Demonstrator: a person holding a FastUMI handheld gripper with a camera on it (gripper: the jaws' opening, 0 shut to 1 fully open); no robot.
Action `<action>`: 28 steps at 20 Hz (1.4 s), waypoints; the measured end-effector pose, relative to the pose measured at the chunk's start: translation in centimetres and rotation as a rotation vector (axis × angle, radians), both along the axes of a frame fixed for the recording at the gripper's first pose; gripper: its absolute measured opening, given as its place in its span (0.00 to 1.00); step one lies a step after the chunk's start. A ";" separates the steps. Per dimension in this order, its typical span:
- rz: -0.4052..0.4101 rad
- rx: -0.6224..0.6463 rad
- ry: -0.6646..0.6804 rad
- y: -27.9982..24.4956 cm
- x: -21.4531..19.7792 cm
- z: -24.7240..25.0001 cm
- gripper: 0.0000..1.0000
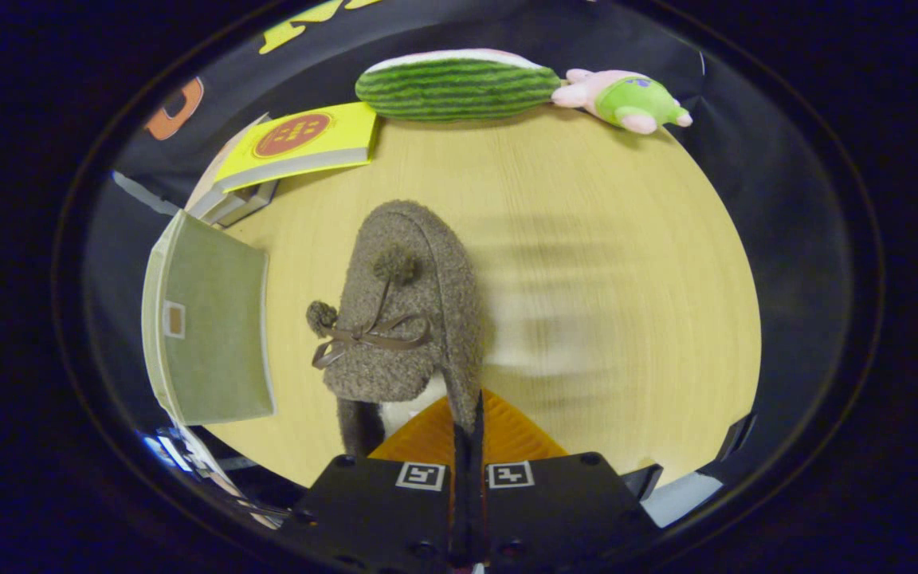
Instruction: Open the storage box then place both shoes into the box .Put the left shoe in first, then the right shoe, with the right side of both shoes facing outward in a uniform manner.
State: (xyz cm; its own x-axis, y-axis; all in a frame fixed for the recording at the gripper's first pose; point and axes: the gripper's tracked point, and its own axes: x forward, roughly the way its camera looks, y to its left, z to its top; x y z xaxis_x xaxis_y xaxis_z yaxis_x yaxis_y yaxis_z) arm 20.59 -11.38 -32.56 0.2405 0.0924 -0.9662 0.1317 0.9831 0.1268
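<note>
gripper [467, 414]: fingers drawn almost together, both pressing on the thin rear rim of the shoe's opening, so it has the shoe in its grip
shoe [407, 319]: a fuzzy brown slipper with a bow and two pompoms, held just ahead of the fingers, toe pointing away, seemingly lifted a little off the table [602, 263]; the blur on the wood to the right suggests motion
storage box [208, 323]: the pale green box stands to the left of the fingers, near the shoe but apart from it; the flat green face turned this way looks like its lid or front panel, and I cannot tell whether it is open
step in hand: carrying one shoe toward the box, judged from the grip and the lift; whether this is the left or the right shoe I cannot tell
next move: swing the shoe leftward to the box mouth, turn it so its right side faces outward, keep the rim pinched until it rests inside
clutter beyond: a yellow book [300, 143], a striped green cushion [459, 84] and a pink plush toy [626, 100] lie far ahead, well apart from the path
</note>
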 end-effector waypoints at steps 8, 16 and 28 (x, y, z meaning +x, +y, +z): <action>-0.040 0.015 -0.047 3.1 0.8 6.7 0.06; -0.001 0.007 -0.067 10.7 1.4 10.9 0.06; 0.054 0.198 -0.159 28.8 2.8 12.9 0.06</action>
